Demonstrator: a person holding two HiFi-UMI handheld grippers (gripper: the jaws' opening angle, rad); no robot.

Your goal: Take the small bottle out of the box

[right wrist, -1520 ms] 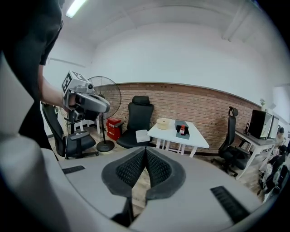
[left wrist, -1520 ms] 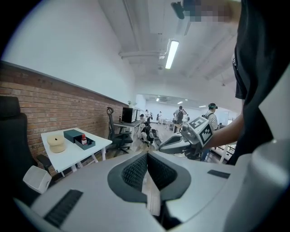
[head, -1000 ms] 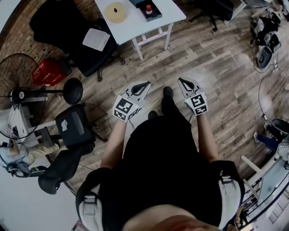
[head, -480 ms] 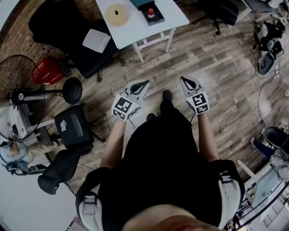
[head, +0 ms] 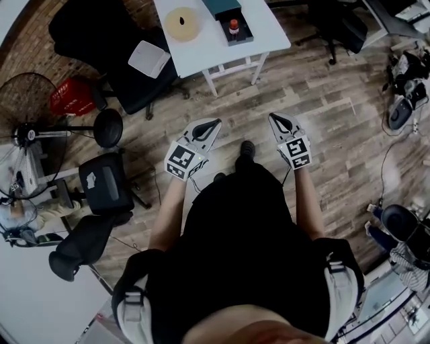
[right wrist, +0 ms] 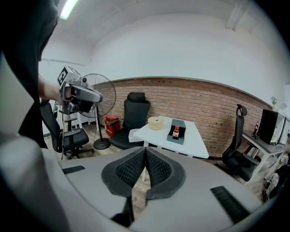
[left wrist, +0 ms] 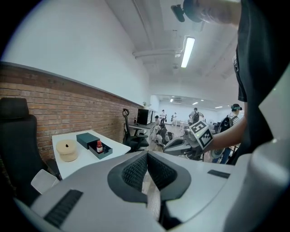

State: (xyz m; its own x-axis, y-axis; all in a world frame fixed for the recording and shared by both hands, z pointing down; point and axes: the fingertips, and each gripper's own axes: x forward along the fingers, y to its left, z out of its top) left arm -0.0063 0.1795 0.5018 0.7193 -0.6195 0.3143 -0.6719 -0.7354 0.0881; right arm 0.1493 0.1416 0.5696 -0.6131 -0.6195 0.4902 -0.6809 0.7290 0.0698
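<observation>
Floor [head: 316,87] lies open between table [head: 201,48] edge and closed, empty left gripper [head: 216,123], right gripper [head: 273,118].

**White table and its load**

A white table [head: 208,50] stands on the wood-plank floor [head: 322,101]. On its top lie a round beige spool [head: 182,23], an open dark teal box [head: 246,35] and, just beside it, a closed teal block [head: 222,7]

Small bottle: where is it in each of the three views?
Head view: small bottle top centre, inside the box.
Left gripper view: small bottle left of centre.
Right gripper view: small bottle just right of centre.
Shared landmark: tan round roll beside the box.
</observation>
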